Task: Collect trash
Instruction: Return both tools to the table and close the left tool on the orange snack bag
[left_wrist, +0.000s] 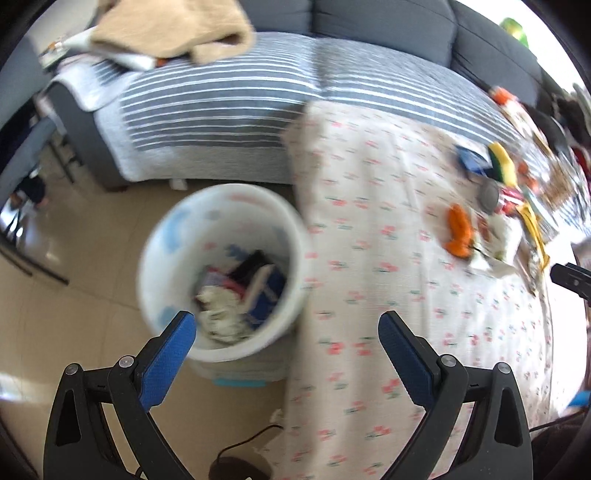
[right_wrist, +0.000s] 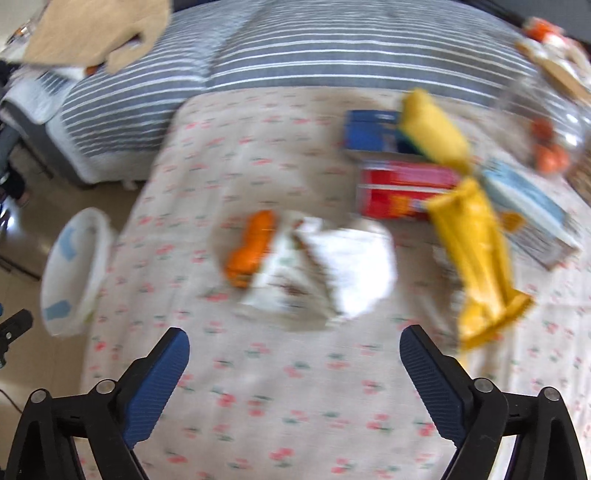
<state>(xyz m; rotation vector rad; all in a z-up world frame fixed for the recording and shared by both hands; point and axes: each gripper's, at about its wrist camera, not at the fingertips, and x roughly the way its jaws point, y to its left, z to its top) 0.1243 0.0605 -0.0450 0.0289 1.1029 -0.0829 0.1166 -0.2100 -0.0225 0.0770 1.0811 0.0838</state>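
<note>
Trash already sits in the white bin (left_wrist: 221, 273) on the floor beside the floral-covered table (right_wrist: 295, 387), yet an orange wrapper (right_wrist: 251, 249), crumpled paper (right_wrist: 351, 269), yellow packet (right_wrist: 476, 258) and boxes remain there, both the left gripper (left_wrist: 286, 332) and right gripper (right_wrist: 295, 350) spread wide, holding nothing.

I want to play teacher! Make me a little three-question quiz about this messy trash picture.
1. True or false: the white bin already has trash inside.
2. What lies right beside the crumpled white paper? A) orange wrapper B) a spoon C) a shoe
3. Fill in: both the left gripper and the right gripper are ____ and hold nothing.

Key: 1 true; 2 A; 3 open.
</note>
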